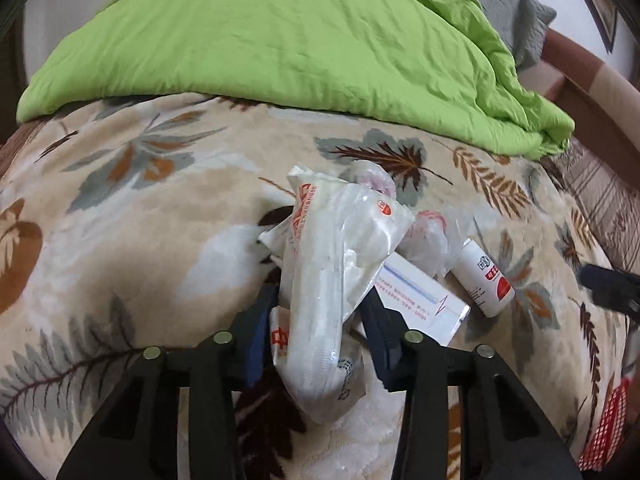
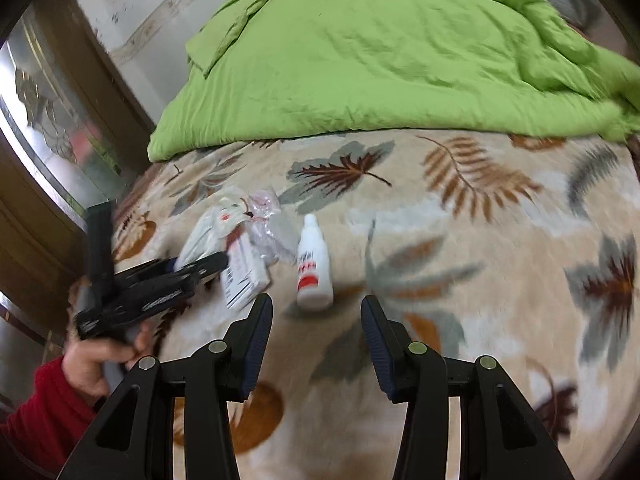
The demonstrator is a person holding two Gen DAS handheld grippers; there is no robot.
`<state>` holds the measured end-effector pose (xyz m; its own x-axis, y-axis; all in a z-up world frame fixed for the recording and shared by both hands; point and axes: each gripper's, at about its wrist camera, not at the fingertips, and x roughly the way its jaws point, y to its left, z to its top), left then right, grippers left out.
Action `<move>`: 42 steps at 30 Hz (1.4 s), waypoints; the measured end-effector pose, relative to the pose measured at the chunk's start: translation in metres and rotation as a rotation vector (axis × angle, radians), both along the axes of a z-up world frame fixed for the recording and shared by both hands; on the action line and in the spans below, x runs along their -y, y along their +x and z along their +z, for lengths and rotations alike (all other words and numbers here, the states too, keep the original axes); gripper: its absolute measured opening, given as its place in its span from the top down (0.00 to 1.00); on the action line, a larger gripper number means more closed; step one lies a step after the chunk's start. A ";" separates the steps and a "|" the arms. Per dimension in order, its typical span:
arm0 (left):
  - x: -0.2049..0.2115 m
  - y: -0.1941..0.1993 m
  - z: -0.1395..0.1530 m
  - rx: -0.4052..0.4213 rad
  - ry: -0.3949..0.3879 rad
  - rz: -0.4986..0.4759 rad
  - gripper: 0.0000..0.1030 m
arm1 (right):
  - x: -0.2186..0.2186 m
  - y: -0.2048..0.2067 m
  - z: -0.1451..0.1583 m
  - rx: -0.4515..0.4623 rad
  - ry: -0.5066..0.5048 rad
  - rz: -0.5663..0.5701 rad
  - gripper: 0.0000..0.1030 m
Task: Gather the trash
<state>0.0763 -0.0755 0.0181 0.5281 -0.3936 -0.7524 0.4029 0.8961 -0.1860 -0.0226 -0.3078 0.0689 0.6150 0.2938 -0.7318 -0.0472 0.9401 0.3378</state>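
A heap of trash lies on a leaf-patterned blanket (image 1: 120,240). My left gripper (image 1: 320,292) has its jaws around a white plastic bag with red print (image 1: 332,264); whether they press on it I cannot tell. Beside it lie a white box (image 1: 424,300), a white bottle with a red label (image 1: 486,280) and crumpled clear wrappers (image 1: 430,240). My right gripper (image 2: 316,312) is open and empty, just short of the bottle (image 2: 314,264). In the right wrist view the left gripper (image 2: 192,268) sits at the bag (image 2: 204,236) and the box (image 2: 244,276).
A green duvet (image 1: 300,32) covers the far half of the bed. A grey pillow (image 1: 512,8) and a wooden bed frame (image 1: 580,68) are at the far right. A glass-panelled wooden door (image 2: 44,120) stands left of the bed.
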 end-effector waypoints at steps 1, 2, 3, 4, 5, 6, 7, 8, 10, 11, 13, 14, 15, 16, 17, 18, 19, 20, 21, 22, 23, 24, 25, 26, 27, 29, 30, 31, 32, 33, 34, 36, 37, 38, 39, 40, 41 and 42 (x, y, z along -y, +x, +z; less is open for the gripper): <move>-0.002 -0.004 0.003 0.007 -0.001 0.004 0.61 | -0.002 0.008 -0.002 -0.001 -0.001 0.010 0.52; -0.006 -0.007 0.006 0.016 -0.003 0.015 0.61 | -0.004 0.021 -0.005 -0.008 -0.005 0.020 0.52; -0.009 -0.010 0.009 0.019 -0.006 0.026 0.61 | -0.006 0.027 -0.008 -0.013 -0.008 0.025 0.52; -0.014 -0.014 0.014 0.026 -0.010 0.041 0.61 | -0.009 0.036 -0.011 -0.021 -0.008 0.035 0.52; -0.019 -0.019 0.019 0.038 -0.013 0.058 0.61 | -0.013 0.046 -0.016 -0.033 -0.008 0.044 0.52; -0.022 -0.022 0.022 0.045 -0.015 0.072 0.61 | -0.018 0.055 -0.022 -0.044 -0.015 0.047 0.52; -0.027 -0.026 0.026 0.055 -0.020 0.091 0.61 | -0.023 0.060 -0.027 -0.053 -0.022 0.047 0.52; -0.030 -0.029 0.029 0.061 -0.023 0.102 0.61 | -0.027 0.064 -0.030 -0.060 -0.024 0.051 0.52; -0.034 -0.038 0.036 0.081 -0.029 0.119 0.61 | -0.036 0.073 -0.040 -0.086 -0.070 0.039 0.53; -0.035 -0.042 0.039 0.093 -0.026 0.125 0.61 | -0.038 0.076 -0.043 -0.095 -0.088 0.031 0.57; -0.035 -0.051 0.043 0.116 -0.017 0.129 0.61 | -0.044 0.078 -0.050 -0.114 -0.094 0.042 0.64; -0.034 -0.056 0.046 0.127 -0.016 0.128 0.61 | -0.047 0.077 -0.054 -0.125 -0.114 0.036 0.64; -0.034 -0.061 0.048 0.138 -0.017 0.129 0.61 | -0.049 0.075 -0.058 -0.135 -0.129 0.032 0.68; -0.033 -0.066 0.050 0.147 -0.015 0.133 0.61 | -0.050 0.074 -0.060 -0.138 -0.132 0.032 0.68; -0.032 -0.070 0.051 0.153 -0.010 0.134 0.61 | -0.051 0.068 -0.060 -0.126 -0.139 0.023 0.68; -0.031 -0.076 0.053 0.162 -0.006 0.135 0.61 | -0.052 0.061 -0.059 -0.122 -0.141 0.013 0.68; -0.031 -0.083 0.056 0.175 -0.006 0.137 0.61 | -0.052 0.054 -0.058 -0.118 -0.136 0.003 0.69; -0.030 -0.087 0.057 0.182 -0.002 0.138 0.61 | -0.052 0.047 -0.056 -0.113 -0.134 -0.010 0.69; -0.030 -0.093 0.058 0.188 0.006 0.140 0.61 | -0.052 0.035 -0.053 -0.102 -0.133 -0.024 0.69; -0.029 -0.101 0.059 0.197 0.010 0.144 0.61 | -0.054 0.024 -0.049 -0.087 -0.132 -0.028 0.69; -0.030 -0.109 0.059 0.203 0.015 0.150 0.61 | -0.055 0.016 -0.046 -0.074 -0.134 -0.032 0.69; -0.029 -0.116 0.058 0.211 0.028 0.152 0.61 | -0.057 0.004 -0.041 -0.059 -0.140 -0.043 0.69; -0.027 -0.123 0.058 0.220 0.039 0.150 0.61 | -0.059 -0.011 -0.036 -0.044 -0.136 -0.053 0.69; -0.027 -0.128 0.058 0.227 0.044 0.148 0.61 | -0.060 -0.024 -0.031 -0.029 -0.124 -0.061 0.69; -0.025 -0.135 0.058 0.233 0.049 0.146 0.61 | -0.062 -0.036 -0.028 -0.018 -0.117 -0.068 0.69; -0.021 -0.147 0.058 0.247 0.074 0.147 0.61 | -0.066 -0.058 -0.023 0.002 -0.111 -0.079 0.69; -0.020 -0.152 0.058 0.259 0.085 0.151 0.61 | -0.069 -0.064 -0.022 0.011 -0.105 -0.086 0.69; -0.019 -0.157 0.058 0.270 0.095 0.155 0.61 | -0.069 -0.078 -0.018 0.030 -0.088 -0.101 0.69; -0.018 -0.162 0.059 0.280 0.106 0.161 0.61 | -0.070 -0.087 -0.017 0.046 -0.080 -0.114 0.69; -0.017 -0.164 0.059 0.284 0.110 0.164 0.61 | -0.071 -0.096 -0.015 0.064 -0.082 -0.126 0.69; -0.016 -0.169 0.060 0.293 0.117 0.169 0.61 | -0.073 -0.102 -0.013 0.082 -0.086 -0.134 0.69; -0.015 -0.175 0.060 0.307 0.134 0.176 0.61 | -0.077 -0.113 -0.010 0.108 -0.088 -0.144 0.69; -0.014 -0.178 0.060 0.313 0.140 0.180 0.61 | -0.078 -0.120 -0.008 0.123 -0.091 -0.148 0.69; -0.014 -0.180 0.060 0.320 0.147 0.184 0.61 | -0.079 -0.124 -0.007 0.132 -0.096 -0.149 0.69; -0.014 -0.182 0.060 0.329 0.155 0.187 0.61 | -0.079 -0.127 -0.006 0.140 -0.103 -0.151 0.69; -0.014 -0.185 0.061 0.337 0.160 0.189 0.61 | -0.079 -0.130 -0.006 0.143 -0.104 -0.153 0.69; -0.014 -0.187 0.061 0.343 0.163 0.189 0.61 | -0.078 -0.132 -0.006 0.143 -0.096 -0.155 0.69; -0.014 -0.190 0.062 0.351 0.169 0.190 0.61 | -0.078 -0.134 -0.007 0.143 -0.094 -0.158 0.69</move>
<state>-0.1132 -0.0614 0.0797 0.8150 -0.1508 -0.5594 0.2400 0.9667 0.0891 -0.1570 -0.2302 0.0622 0.7474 0.1203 -0.6533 0.0623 0.9664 0.2493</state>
